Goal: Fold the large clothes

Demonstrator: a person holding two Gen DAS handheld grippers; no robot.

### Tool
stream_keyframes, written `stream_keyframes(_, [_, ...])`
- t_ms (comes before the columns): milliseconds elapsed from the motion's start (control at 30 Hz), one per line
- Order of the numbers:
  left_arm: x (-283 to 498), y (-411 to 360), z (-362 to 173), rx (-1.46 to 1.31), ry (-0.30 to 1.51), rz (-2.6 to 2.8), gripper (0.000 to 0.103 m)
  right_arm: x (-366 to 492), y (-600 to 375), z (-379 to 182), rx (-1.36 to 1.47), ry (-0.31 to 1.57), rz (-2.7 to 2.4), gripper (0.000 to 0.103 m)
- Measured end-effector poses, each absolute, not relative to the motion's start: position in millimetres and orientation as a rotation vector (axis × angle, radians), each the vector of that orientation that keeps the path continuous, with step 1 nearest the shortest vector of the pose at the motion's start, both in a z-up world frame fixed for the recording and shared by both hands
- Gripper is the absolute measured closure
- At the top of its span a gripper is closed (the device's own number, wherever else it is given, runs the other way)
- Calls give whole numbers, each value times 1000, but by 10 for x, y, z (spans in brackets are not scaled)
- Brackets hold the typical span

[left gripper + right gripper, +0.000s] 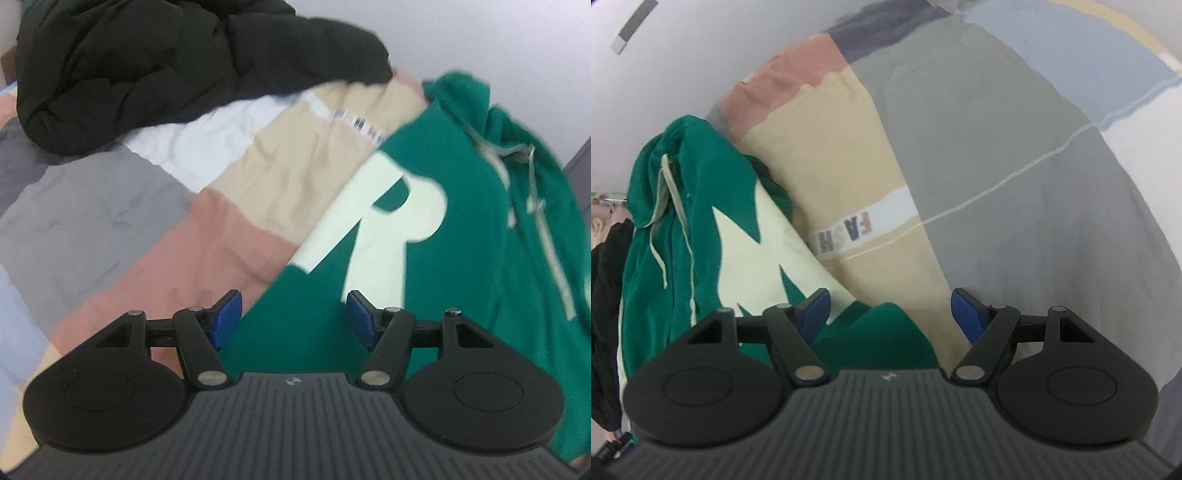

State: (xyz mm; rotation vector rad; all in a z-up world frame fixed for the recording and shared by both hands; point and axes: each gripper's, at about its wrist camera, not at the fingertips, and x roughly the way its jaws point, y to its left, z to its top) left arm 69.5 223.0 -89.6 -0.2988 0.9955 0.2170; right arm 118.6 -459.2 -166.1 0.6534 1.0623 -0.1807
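Note:
A green hoodie (pixel 461 177) with large cream letters and cream drawstrings lies on a colour-block bedspread (pixel 184 229). In the left wrist view my left gripper (pixel 293 317) is open, its blue pads apart over the hoodie's lower left edge, holding nothing. In the right wrist view the hoodie (pixel 701 236) lies at the left with its hood bunched at the far end. My right gripper (pixel 890 314) is open and empty over the hoodie's near green edge (pixel 882 332).
A black padded jacket (pixel 155 62) is heaped on the bed at the far left of the left wrist view; a dark garment (pixel 605 295) shows at the right wrist view's left edge. White wall (pixel 683 55) lies behind. The bedspread (pixel 1015 166) stretches to the right.

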Motion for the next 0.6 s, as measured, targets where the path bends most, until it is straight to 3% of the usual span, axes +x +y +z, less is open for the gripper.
stream_keyframes(167, [748, 2233, -1097, -238, 1044, 219, 26, 1206, -4551, -1782, 688, 1120, -113, 26])
stream_keyframes(333, [741, 2289, -1117, -364, 1079, 183, 29, 1261, -4430, -1786, 674, 1145, 24, 27])
stream_keyframes(367, [725, 2282, -1107, -380, 1080, 166, 32, 1255, -4382, -1774, 669, 1151, 60, 30])
stream_keyframes(400, [702, 2260, -1095, -393, 1080, 147, 45, 1255, -4314, -1762, 651, 1158, 95, 32])
stream_keyframes(467, [683, 2202, -1073, -410, 1090, 117, 70, 1246, -4163, -1707, 585, 1162, 147, 48])
stream_keyframes(500, [671, 2160, -1050, -408, 1091, 100, 78, 1246, -4095, -1687, 558, 1162, 171, 65])
stream_keyframes(533, [669, 2129, -1032, -403, 1094, 93, 88, 1255, -4043, -1664, 517, 1158, 166, 71])
stream_keyframes(567, [672, 2094, -1006, -388, 1102, 100, 90, 1270, -4015, -1620, 476, 1150, 164, 83])
stream_keyframes(600, [679, 2069, -962, -358, 1100, 128, 95, 1271, -4021, -1569, 468, 1134, 169, 87])
